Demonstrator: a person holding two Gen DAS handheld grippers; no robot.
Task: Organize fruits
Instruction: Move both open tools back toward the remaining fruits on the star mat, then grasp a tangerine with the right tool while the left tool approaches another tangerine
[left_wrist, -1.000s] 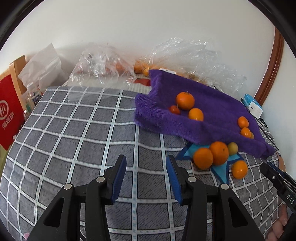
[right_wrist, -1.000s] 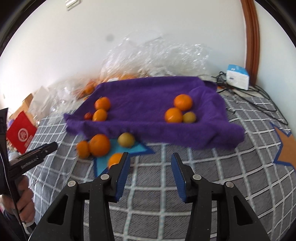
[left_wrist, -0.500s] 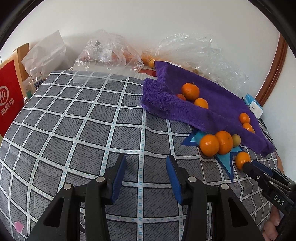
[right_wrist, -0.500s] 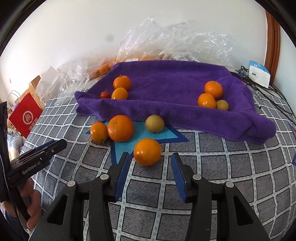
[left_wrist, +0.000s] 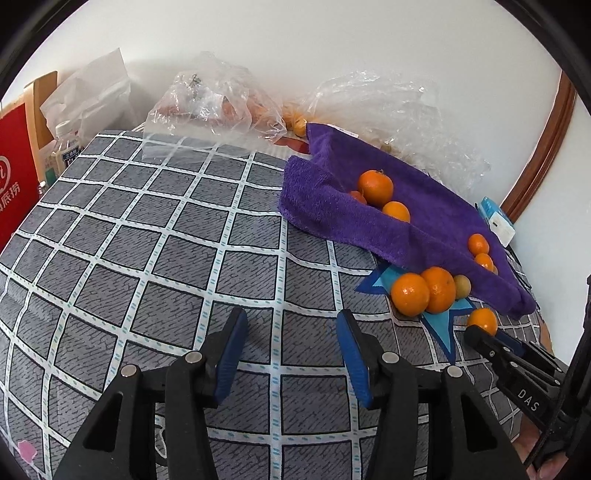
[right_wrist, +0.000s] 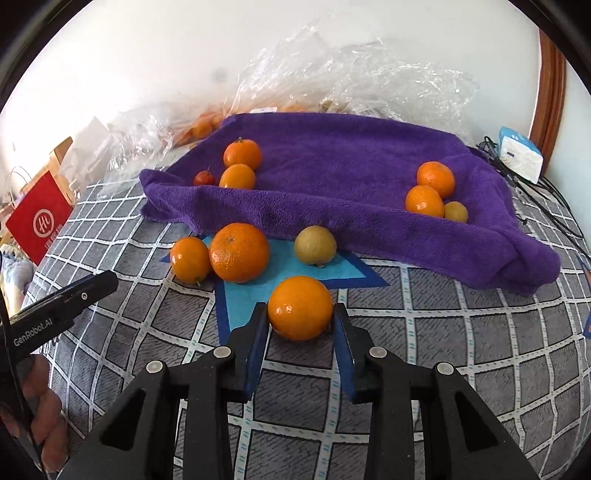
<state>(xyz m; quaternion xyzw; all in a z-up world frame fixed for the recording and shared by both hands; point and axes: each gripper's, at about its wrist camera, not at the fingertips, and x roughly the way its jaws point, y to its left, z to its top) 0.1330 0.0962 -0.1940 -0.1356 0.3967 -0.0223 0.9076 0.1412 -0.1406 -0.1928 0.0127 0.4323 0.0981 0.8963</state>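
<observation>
The purple towel (right_wrist: 332, 177) cradles six fruits while the right gripper (right_wrist: 300, 321) closes around a loose orange (right_wrist: 300, 307); the left gripper (left_wrist: 291, 347), empty, is opening.

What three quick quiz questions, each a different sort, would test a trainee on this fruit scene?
1. True or false: the right gripper has an orange between its fingers.
2. How many fruits lie on the purple towel: A four, B six, C nine?
3. What is between the left gripper fingers?

Key: 1 true, jaws closing on it. 2 B. 3 Nothing, only the checked cover; jaws opening.
</observation>
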